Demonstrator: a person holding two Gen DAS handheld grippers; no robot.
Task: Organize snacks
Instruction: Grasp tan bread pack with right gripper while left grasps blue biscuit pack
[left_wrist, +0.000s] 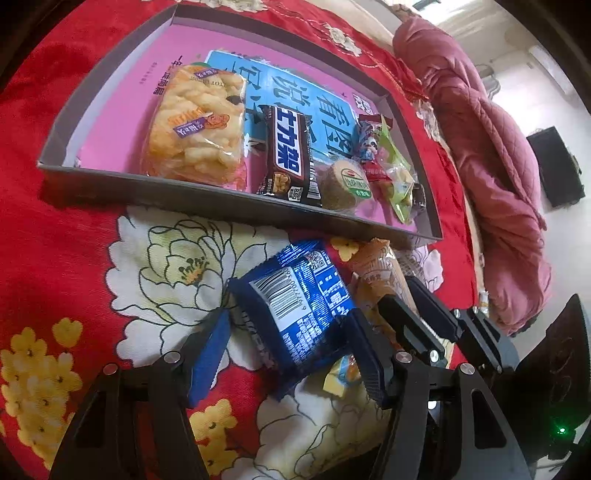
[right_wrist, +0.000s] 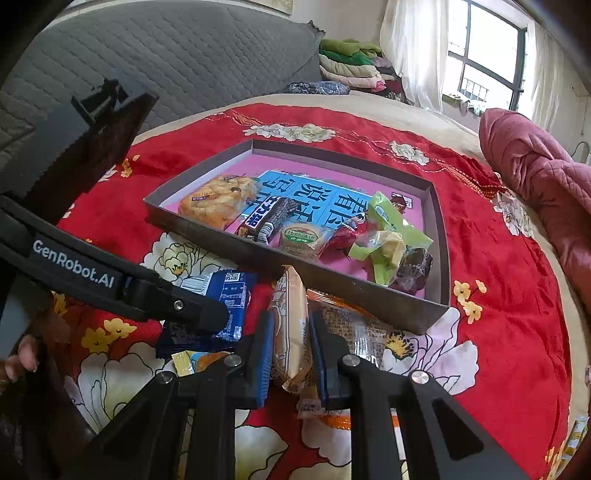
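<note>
A: Item one, right claw (right_wrist: 290, 354). State?

B: Clenched on the tan snack packet (right_wrist: 291, 332), pads pressing both flat faces. The packet stands on edge between them, its long axis running away from the claw toward the box (right_wrist: 369, 299).

A: Where does the box lie from it?

B: Straight ahead, near wall just beyond the packet's far tip. It rests on the red floral bedspread (right_wrist: 498, 295) and already holds a puffed rice cake (right_wrist: 218, 206), a chocolate bar (right_wrist: 264, 221), a round biscuit (right_wrist: 301, 238) and green-wrapped sweets (right_wrist: 388, 236).

A: Item two, left claw (left_wrist: 291, 343).

B: Released, jaws standing wide on either side of the blue biscuit packet (left_wrist: 299, 310), which lies flat on the bedspread. The pads do not press it. Long axis slants up-left to down-right in the left wrist view.

A: Nearer arm for the box?

B: Judged the right: its packet is gripped and points at the box, so a lift over the near wall and forward would likely serve.
</note>
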